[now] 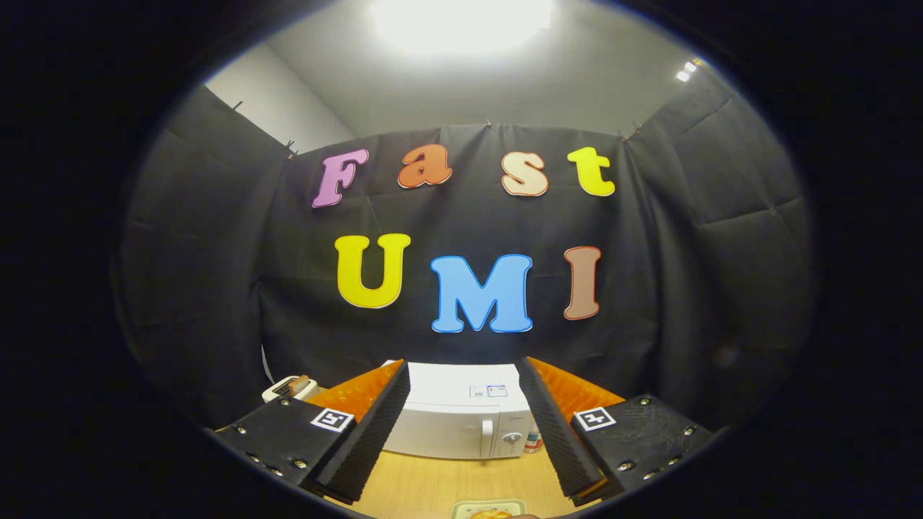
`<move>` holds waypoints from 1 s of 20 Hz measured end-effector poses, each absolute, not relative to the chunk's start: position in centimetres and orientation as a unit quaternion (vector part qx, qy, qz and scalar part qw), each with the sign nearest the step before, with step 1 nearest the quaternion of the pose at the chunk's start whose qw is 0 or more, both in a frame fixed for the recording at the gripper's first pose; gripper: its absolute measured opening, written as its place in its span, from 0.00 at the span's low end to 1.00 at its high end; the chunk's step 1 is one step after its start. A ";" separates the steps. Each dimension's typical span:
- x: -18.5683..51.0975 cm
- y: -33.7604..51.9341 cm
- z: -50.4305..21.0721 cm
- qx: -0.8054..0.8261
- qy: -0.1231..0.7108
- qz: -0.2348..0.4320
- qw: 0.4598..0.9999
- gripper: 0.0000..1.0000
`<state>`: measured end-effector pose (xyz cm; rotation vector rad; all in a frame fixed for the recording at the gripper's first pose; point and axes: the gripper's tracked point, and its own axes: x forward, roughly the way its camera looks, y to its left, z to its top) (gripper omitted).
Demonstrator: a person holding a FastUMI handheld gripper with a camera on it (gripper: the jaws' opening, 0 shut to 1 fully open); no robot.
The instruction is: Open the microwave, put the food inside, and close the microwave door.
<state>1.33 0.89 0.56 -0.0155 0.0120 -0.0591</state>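
Observation:
A white microwave (pixel 461 422) stands on the wooden table (pixel 433 486), its door shut, with a handle and a knob on its right side. It lies beyond my gripper (pixel 465 375), seen between the two fingers. The fingers stand wide open with nothing between them. Close below, at the near table edge, lies a pale plate (pixel 489 509) with orange food (pixel 492 515) on it, only partly in sight.
A white toaster (pixel 290 388) with a slice in it stands to the left of the microwave. A small bottle (pixel 533 438) stands at the microwave's right side. The black cloth wall closes off the back and both sides.

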 end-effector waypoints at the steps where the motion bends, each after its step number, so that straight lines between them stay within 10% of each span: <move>1: 1.3 1.2 0.8 -0.009 0.004 -0.027 1.000 0.96; 20: 4.2 1.8 -1.8 -0.047 -0.039 -0.032 0.998 0.96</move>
